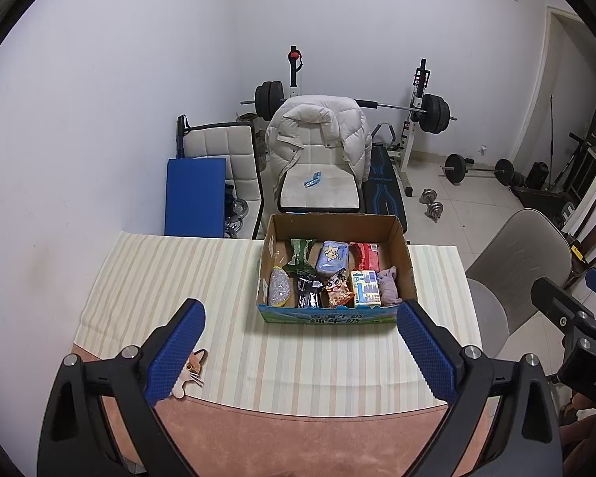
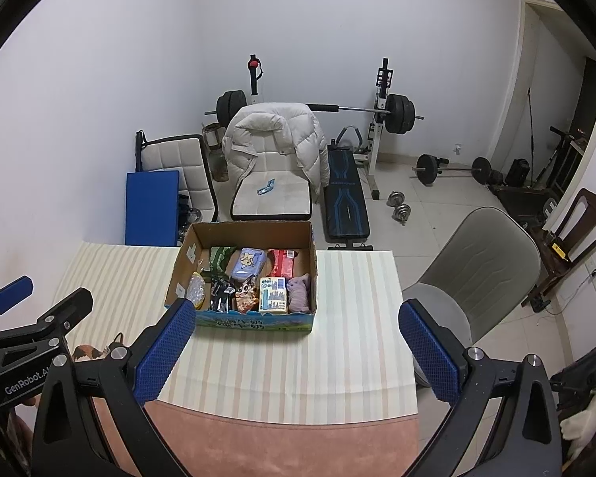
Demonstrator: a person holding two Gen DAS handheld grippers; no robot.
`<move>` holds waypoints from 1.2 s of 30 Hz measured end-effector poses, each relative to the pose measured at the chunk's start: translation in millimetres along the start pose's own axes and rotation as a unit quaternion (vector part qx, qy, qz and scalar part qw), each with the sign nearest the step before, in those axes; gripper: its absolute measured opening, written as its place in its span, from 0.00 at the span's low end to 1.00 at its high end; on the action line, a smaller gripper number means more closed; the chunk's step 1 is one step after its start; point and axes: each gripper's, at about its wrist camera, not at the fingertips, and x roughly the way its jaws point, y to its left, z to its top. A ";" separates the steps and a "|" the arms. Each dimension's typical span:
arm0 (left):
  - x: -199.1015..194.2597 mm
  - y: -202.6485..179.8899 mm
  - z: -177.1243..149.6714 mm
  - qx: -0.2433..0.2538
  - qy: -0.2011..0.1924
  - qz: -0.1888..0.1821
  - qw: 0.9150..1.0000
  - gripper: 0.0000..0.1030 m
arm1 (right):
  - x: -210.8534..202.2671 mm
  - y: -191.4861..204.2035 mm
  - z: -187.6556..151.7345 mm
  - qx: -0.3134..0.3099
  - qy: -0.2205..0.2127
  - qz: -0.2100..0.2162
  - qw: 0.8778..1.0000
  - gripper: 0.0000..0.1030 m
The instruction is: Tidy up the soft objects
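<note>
A cardboard box (image 1: 405,262) (image 2: 178,266) stands at the far side of the striped table cloth (image 1: 178,278) (image 2: 353,318). Inside lie several soft packs: a blue tissue pack (image 1: 331,256) (image 2: 248,264), a red pack (image 1: 364,256) (image 2: 282,262), a green bag (image 1: 300,252), a yellow-blue pack (image 1: 364,288) (image 2: 273,296), a lilac cloth (image 1: 389,286) (image 2: 300,292), snack bags (image 1: 339,290) and a black pouch (image 1: 308,290). My left gripper (image 1: 300,351) is open and empty, well short of the box. My right gripper (image 2: 296,351) is likewise open and empty.
A white chair with a puffy jacket (image 1: 318,139) (image 2: 274,139) stands behind the table. A grey chair (image 1: 512,270) (image 2: 480,270) is at the right edge. A weight bench, barbell rack (image 1: 421,107) and dumbbells (image 2: 399,204) fill the floor beyond. A blue mat (image 1: 194,194) leans at the left.
</note>
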 end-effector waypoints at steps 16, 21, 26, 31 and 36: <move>0.7 -0.3 -0.7 0.001 -0.001 0.000 1.000 0.96 | -1.9 -0.1 0.0 0.003 -0.001 -0.004 1.000 1.00; -0.6 -0.2 -0.9 0.001 -0.001 0.000 1.000 0.96 | -1.3 0.3 0.8 0.001 -0.002 -0.006 1.000 1.00; -0.3 -0.5 -1.3 0.002 -0.002 0.000 1.000 0.96 | 0.0 1.4 1.1 0.001 -0.001 -0.006 1.000 1.00; -0.4 0.2 0.2 0.002 -0.002 0.000 1.000 0.96 | 0.7 1.4 2.2 0.001 -0.003 -0.006 1.000 1.00; -1.0 1.6 1.7 0.002 -0.003 0.001 1.000 0.96 | 0.3 1.5 1.9 0.001 -0.003 -0.007 1.000 1.00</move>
